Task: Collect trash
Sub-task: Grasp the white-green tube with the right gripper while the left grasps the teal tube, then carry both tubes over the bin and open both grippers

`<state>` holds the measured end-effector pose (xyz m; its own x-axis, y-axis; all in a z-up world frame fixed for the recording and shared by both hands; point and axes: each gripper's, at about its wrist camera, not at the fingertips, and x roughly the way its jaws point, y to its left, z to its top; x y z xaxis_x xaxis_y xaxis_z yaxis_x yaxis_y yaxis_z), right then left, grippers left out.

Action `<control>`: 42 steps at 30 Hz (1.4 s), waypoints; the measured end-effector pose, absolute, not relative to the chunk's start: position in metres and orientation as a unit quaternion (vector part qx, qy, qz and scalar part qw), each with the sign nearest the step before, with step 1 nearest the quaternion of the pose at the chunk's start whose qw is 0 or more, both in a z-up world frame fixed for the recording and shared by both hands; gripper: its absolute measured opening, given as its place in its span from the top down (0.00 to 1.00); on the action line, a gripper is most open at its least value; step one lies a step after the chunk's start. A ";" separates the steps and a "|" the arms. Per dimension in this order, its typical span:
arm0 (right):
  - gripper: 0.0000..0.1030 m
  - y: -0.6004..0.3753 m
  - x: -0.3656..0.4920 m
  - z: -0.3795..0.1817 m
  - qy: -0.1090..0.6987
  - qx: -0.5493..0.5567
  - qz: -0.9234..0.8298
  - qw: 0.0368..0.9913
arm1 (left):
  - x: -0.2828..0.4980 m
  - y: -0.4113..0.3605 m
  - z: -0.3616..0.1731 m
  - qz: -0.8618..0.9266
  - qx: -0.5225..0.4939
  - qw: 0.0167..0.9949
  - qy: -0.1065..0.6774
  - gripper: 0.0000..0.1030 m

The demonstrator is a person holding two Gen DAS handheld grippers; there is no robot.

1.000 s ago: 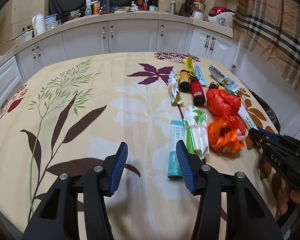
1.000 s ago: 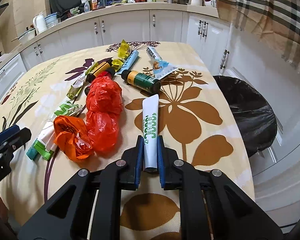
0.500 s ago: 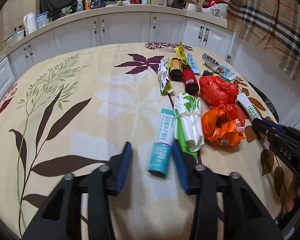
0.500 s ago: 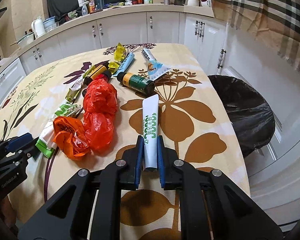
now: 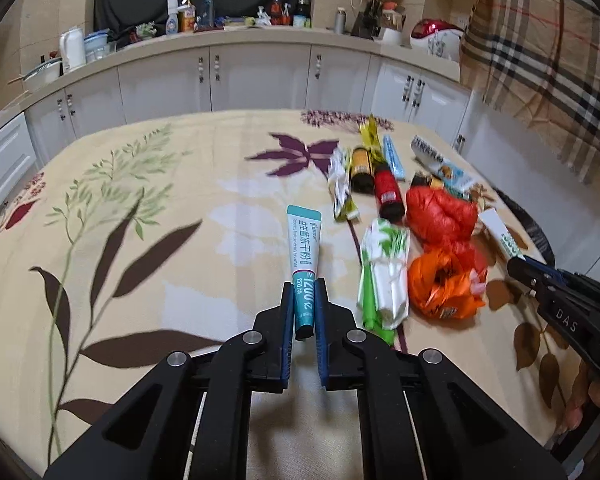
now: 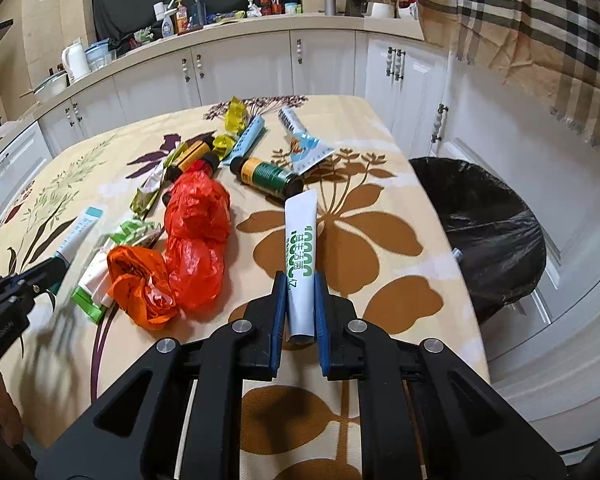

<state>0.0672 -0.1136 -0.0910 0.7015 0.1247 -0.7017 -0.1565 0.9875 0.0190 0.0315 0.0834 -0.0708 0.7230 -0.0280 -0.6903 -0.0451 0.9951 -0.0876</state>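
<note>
Left wrist view shows the left tongs [image 5: 304, 304], whose jaws have just been closing, clamped on a teal-and-white squeeze tube [image 5: 305, 248] above the floral-clothed bench [image 5: 140, 240]. Right wrist view has the right tongs [image 6: 300, 300] clamped on a white tube with green lettering [image 6: 299, 248], near crumpled red plastic bags [image 6: 198, 216] and the black-lined bin [image 6: 480, 220] beside the bench.

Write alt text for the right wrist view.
The right gripper is shut on a white tube with green print above a floral tablecloth. Red and orange plastic bags lie to its left; a black-lined bin stands beside the table.
</note>
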 end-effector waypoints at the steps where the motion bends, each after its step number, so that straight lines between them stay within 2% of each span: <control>1: 0.87 -0.114 0.067 -0.089 0.376 -0.021 0.075 0.923 | 0.031 0.083 -0.067 0.004 -0.051 0.929 0.366 0.90; 11: 0.87 -0.148 0.076 -0.061 0.335 -0.017 0.033 0.942 | 0.055 0.049 -0.037 -0.033 -0.045 0.943 0.329 0.90; 23: 0.87 -0.225 0.109 -0.051 0.307 0.005 -0.047 0.950 | 0.110 -0.047 -0.016 -0.109 -0.023 0.948 0.297 0.90; 42: 0.87 -0.307 0.170 -0.080 0.314 0.033 -0.099 0.944 | 0.199 -0.179 -0.046 -0.150 0.036 0.933 0.326 0.90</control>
<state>0.1702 -0.3066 -0.0800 0.7829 -0.1664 -0.5994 0.2076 0.9782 -0.0004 0.1991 -0.1786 -0.0465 0.7428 -0.2554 -0.6188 0.3025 0.9527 -0.0301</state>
